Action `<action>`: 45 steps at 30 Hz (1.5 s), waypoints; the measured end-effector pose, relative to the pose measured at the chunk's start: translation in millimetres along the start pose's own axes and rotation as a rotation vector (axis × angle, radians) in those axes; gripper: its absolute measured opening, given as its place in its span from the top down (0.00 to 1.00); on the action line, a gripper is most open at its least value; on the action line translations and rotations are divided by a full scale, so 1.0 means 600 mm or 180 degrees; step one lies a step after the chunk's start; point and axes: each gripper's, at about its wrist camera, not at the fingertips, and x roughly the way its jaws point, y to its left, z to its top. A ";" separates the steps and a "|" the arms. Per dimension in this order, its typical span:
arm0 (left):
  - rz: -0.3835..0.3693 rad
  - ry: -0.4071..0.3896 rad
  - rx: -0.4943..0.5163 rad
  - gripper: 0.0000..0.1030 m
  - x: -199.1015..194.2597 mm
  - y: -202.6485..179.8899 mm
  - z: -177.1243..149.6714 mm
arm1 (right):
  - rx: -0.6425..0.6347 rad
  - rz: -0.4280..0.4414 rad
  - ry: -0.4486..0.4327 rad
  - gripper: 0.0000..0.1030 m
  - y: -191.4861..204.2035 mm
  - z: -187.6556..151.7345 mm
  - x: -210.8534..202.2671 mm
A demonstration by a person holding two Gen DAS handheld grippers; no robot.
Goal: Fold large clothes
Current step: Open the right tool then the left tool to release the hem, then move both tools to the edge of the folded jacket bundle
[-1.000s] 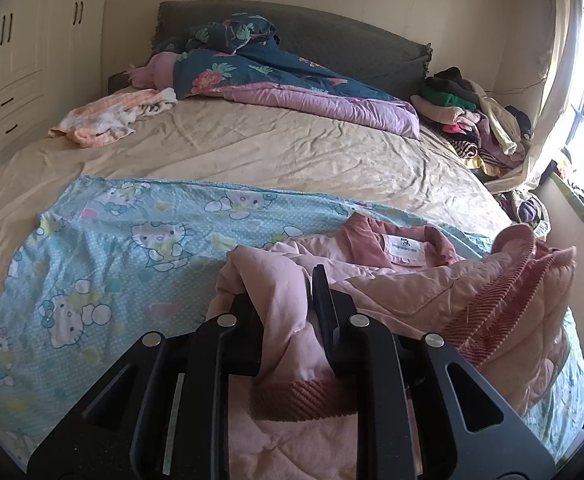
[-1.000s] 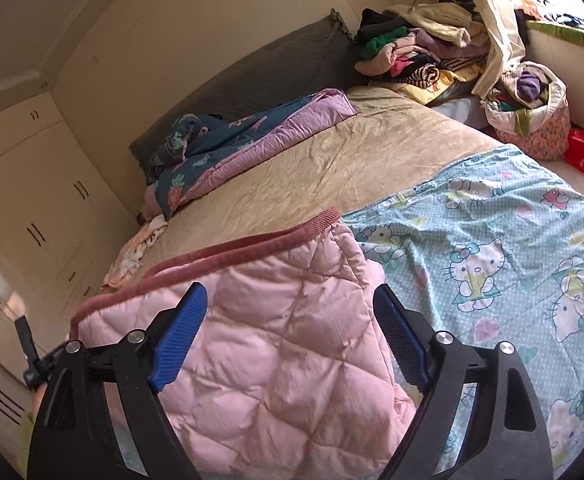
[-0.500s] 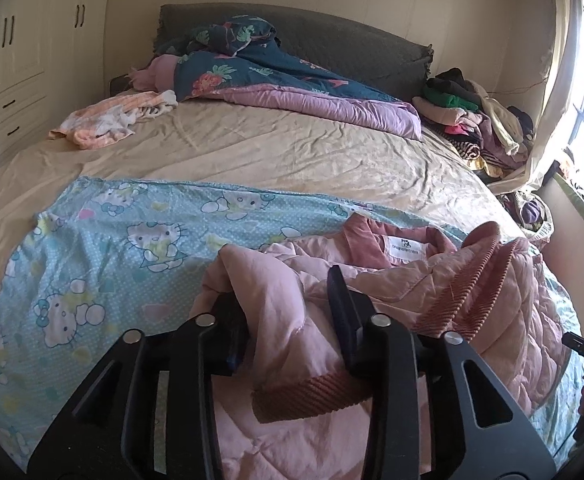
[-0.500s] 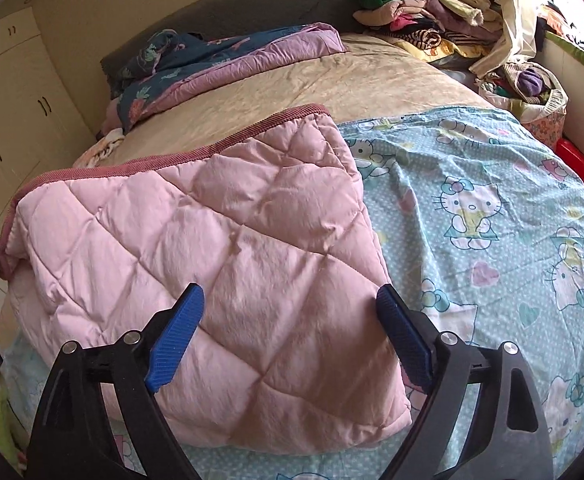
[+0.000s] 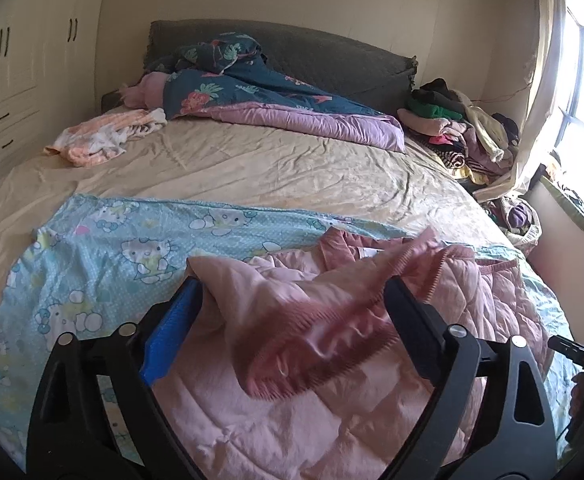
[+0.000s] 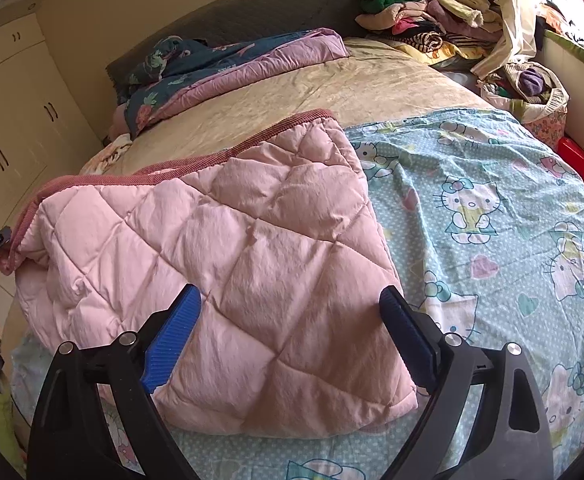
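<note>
The left gripper (image 5: 292,308) is wide open, with a ribbed dark pink cuff (image 5: 311,344) of the soft pink quilted jacket (image 5: 292,412) lying blurred between its fingers. The jacket lies folded on the light blue cat-print sheet (image 6: 491,216) spread over the big tan bed (image 5: 252,172). The right gripper (image 6: 290,320) is wide open too, hanging just above the jacket's near edge and holding nothing.
</note>
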 end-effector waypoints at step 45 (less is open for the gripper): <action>0.0239 0.0474 0.0034 0.09 -0.036 0.068 -0.153 | -0.0455 -0.0265 -0.0255 0.06 0.044 -0.079 -0.107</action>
